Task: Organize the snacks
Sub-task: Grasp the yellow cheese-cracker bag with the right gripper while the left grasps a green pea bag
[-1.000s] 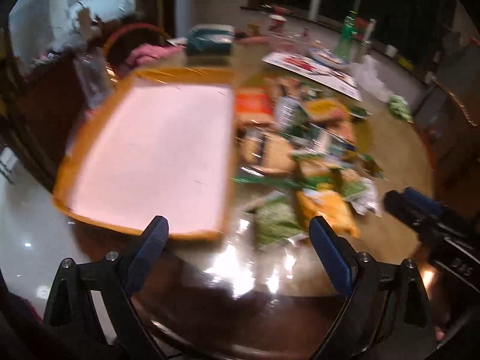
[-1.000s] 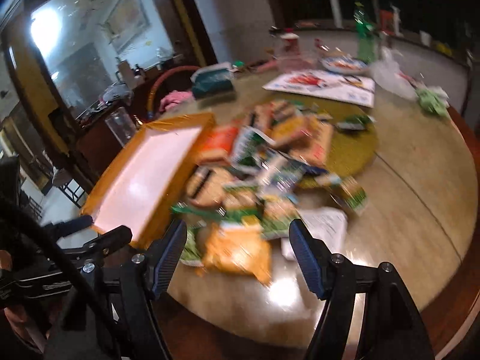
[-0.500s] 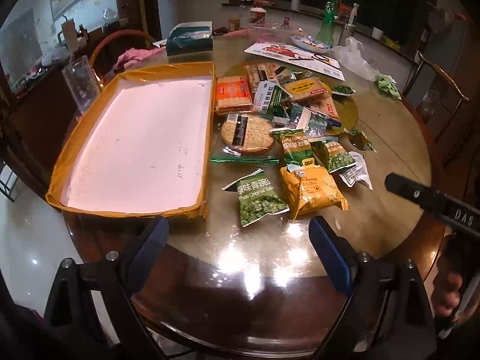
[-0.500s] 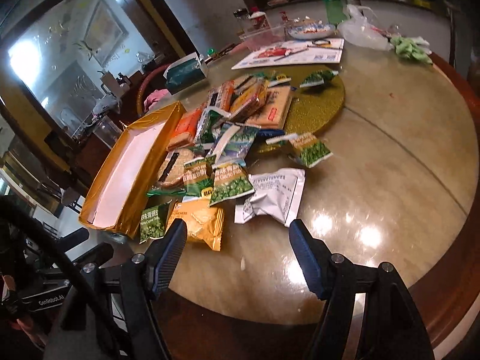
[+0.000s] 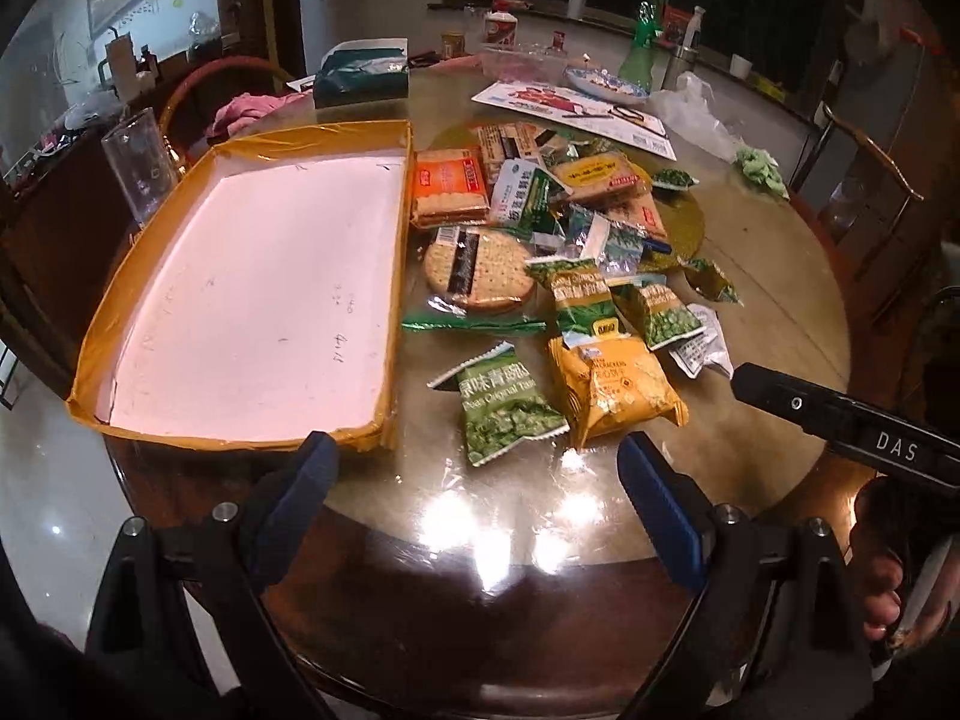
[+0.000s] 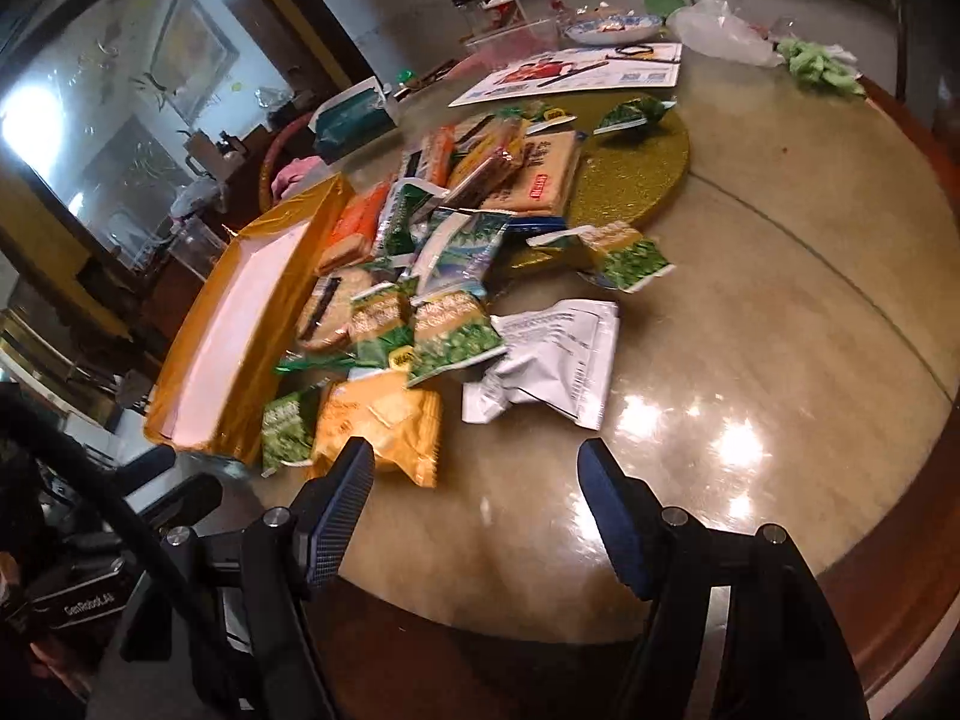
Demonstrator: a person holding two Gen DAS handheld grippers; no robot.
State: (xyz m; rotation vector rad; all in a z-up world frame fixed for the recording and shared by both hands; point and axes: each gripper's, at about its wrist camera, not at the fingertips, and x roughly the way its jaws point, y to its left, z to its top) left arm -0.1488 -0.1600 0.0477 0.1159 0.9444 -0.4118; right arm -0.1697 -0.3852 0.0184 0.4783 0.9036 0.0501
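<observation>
Here, both hand-held grippers, left (image 5: 474, 468) and right (image 6: 474, 474), gape empty over crinkly foil snack packets (image 5: 564, 300).

worktop (image 5: 774, 276): round, glossy, in front of me
tray (image 5: 396, 276): left side, yellow rim, white floor
snack packets (image 5: 510, 252): loose heap just right of tray
green disc (image 6: 636, 180): mid worktop, some packets on it
poster (image 5: 570, 111): far side, flat
tissue box (image 5: 360, 75): beyond tray

Dim warm light, tabletop (image 5: 480, 516) glare, fisheye warping.
</observation>
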